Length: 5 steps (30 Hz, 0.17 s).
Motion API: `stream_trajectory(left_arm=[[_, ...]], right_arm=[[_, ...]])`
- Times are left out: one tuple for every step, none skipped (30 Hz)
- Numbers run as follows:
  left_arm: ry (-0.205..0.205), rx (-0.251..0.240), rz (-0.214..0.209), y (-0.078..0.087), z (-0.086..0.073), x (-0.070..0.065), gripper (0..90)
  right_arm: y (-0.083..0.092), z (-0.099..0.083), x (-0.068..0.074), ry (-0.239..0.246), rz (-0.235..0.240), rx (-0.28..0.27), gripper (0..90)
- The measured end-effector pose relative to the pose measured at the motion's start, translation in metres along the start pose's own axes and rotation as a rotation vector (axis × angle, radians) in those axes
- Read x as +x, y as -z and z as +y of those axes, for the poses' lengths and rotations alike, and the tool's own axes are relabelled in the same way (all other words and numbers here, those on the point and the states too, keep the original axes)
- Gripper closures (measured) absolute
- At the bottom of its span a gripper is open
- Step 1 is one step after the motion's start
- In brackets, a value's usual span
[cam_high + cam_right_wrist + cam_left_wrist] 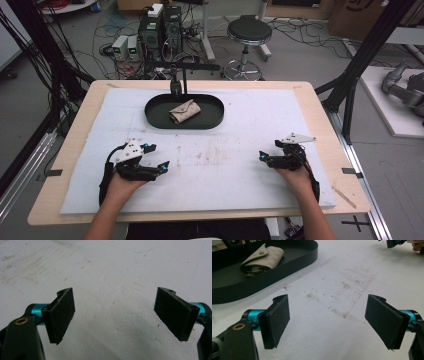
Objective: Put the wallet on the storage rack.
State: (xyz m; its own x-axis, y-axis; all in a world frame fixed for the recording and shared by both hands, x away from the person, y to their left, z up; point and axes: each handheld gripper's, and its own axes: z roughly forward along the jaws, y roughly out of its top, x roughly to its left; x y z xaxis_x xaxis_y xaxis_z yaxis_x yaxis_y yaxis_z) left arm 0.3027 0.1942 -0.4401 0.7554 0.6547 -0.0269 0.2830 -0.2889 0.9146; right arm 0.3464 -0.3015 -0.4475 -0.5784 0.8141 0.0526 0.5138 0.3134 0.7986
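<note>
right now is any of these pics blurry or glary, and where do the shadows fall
High view: even light, no glare, slightly soft, short shadows under both hands. Left gripper view: sharp on the stained mat, the pouch in the black tray softer. Right gripper view: a soft shadow on the mat below the open jaws.

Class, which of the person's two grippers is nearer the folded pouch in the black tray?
Left. The left gripper sits below-left of the pouch; the right gripper is farther, off to its lower right.

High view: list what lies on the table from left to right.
left gripper → black oval tray holding a beige folded pouch → right gripper.
</note>
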Motion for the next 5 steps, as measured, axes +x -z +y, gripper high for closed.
stream_trajectory(left_arm=[[-0.002,0.001,0.0,0.0002,-0.0005,0.0002,20.0],[-0.002,0.002,0.0,0.0001,-0.0008,0.0004,20.0],[0.003,0.001,0.002,-0.0002,-0.0013,0.0005,20.0],[0.0,0.005,0.003,0.0,-0.0014,0.0011,20.0],[0.006,0.003,0.005,-0.0001,-0.0018,0.0015,20.0]], right_arm=[[-0.0001,0.0,0.0,0.002,-0.001,0.0,17.4],[-0.0002,0.0,0.0,0.005,0.0,0.001,17.4],[-0.0001,0.0001,0.0001,0.006,-0.002,0.002,17.4],[-0.0001,0.0001,0.0,0.007,-0.002,-0.001,17.4],[0.0001,0.0002,0.0001,0.005,-0.003,-0.001,17.4]])
